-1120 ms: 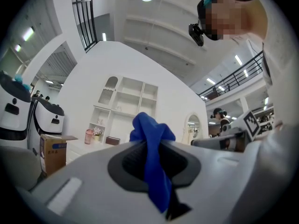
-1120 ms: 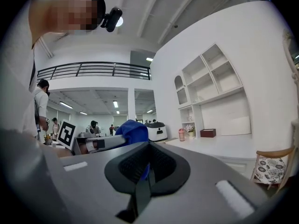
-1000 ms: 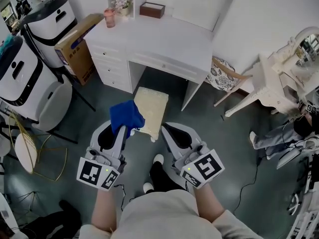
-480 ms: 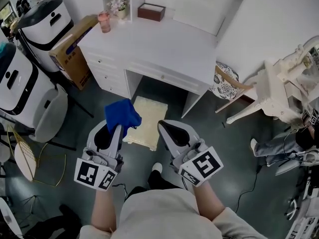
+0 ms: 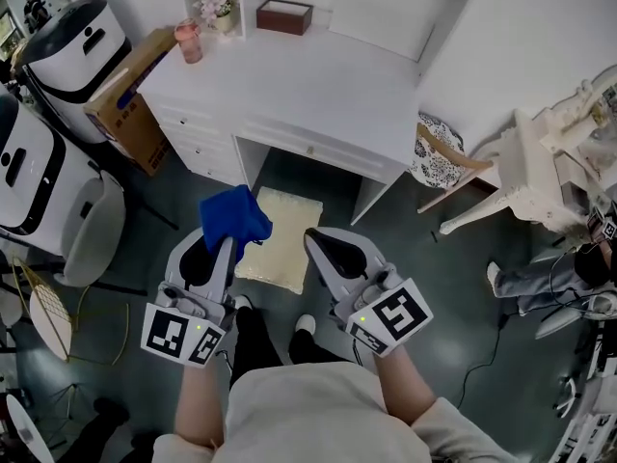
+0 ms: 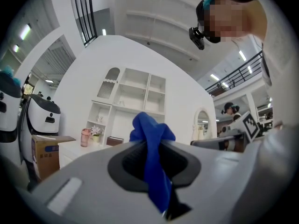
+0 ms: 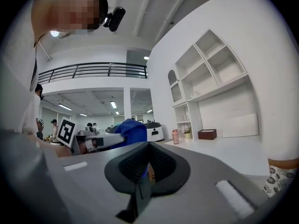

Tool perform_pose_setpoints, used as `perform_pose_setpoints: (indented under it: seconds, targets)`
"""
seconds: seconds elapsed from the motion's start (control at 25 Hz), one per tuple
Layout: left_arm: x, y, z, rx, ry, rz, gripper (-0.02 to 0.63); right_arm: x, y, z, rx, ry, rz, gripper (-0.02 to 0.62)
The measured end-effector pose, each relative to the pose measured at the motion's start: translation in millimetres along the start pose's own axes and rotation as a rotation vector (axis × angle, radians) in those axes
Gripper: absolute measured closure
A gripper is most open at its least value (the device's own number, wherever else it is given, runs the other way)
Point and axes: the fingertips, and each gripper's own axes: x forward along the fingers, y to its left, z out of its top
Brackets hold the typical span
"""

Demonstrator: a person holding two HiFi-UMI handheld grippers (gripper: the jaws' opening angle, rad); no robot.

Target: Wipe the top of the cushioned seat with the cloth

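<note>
Holding the blue cloth (image 5: 234, 218) pinched in the left gripper (image 5: 220, 255), left of lower centre in the head view, I can see in the left gripper view that the jaws are clamped on a fold, with most of the fabric bunched up beyond the tips. From above, the cloth overlaps the left edge of the cushioned seat (image 5: 281, 231), a cream pad at frame centre with its far end near the kneehole of the white surface (image 5: 318, 85). I judge the cloth is not yet touching it. To the right, the right gripper (image 5: 326, 249) has its jaws drawn together on nothing and sits over the seat's right edge. For a good wipe I would bring the left gripper down until the bunched fabric, not the hard tips, presses on the top. I would start at the far edge and pull toward me in overlapping strokes, working left to right with light pressure so the seat does not slide. The right gripper should keep off the cushion, or steady its near corner if it shifts
</note>
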Motion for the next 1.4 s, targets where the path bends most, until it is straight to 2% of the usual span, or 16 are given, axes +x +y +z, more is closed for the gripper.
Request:
perform_pose_setpoints:
  seconds: [0.32, 0.6, 0.88, 1.2, 1.4]
  targets:
    - [35, 38, -12, -0.03, 0.035, -0.077, 0.552, 33, -23, -4, 0.02, 0.009, -0.101, 0.6]
    - [66, 90, -8, -0.043, 0.062, -0.177, 0.552, 82, -36, 4, 0.045, 0.005, -0.215, 0.6]
    - [85, 145, -14, -0.051, 0.085, -0.234, 0.552, 132, -44, 3, 0.05, -0.005, -0.3, 0.6]
    - [106, 183, -42, -0.061, 0.14, -0.338, 0.552, 166, -63, -13, 0.071, -0.021, -0.436, 0.6]
    - [121, 191, -72, -0.076, 0.192, -0.361, 0.552, 170, -75, -29, 0.074, 0.009, -0.486, 0.6]
